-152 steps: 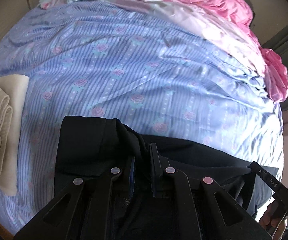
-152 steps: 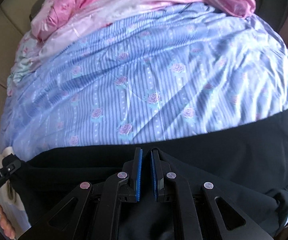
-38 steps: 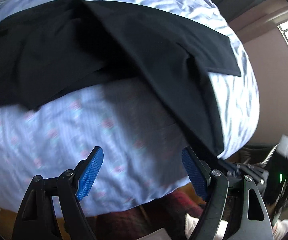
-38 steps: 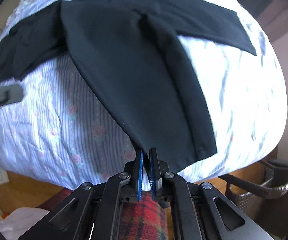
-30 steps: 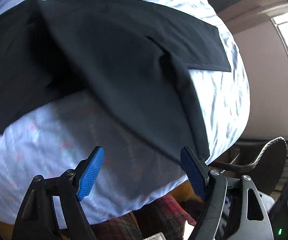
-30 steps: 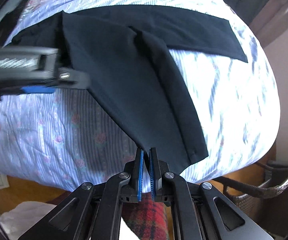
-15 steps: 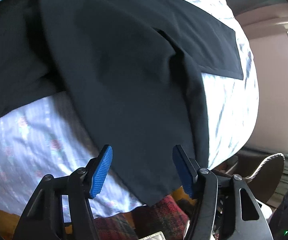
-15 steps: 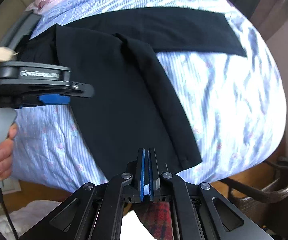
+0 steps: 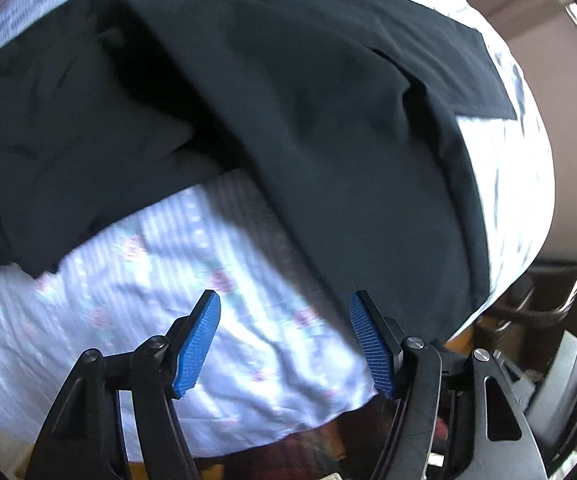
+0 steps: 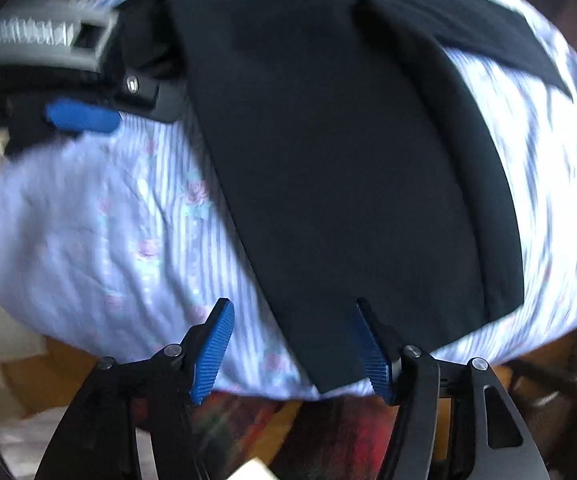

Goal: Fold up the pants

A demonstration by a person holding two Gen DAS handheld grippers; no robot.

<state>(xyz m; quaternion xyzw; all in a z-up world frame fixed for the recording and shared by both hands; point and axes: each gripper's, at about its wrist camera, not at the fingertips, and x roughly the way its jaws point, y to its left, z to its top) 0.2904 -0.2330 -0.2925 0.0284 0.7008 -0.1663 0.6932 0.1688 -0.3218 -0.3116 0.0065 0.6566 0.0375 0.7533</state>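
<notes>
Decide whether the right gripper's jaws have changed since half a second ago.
Yes. The right gripper has opened, releasing the black pants leg hem, which lies on the floral bedsheet.

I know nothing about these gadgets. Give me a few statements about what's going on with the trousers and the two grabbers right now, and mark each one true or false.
1. The right gripper is clamped on the pants. False: its jaws stand wide apart and hold nothing.
2. The black pants lie spread on a blue striped floral bedsheet. True.
3. The left gripper is open. True.
4. The pants are already folded into a small neat square. False: the two legs still splay apart in a V shape.
5. The end of one pant leg reaches the near edge of the bed. True.
</notes>
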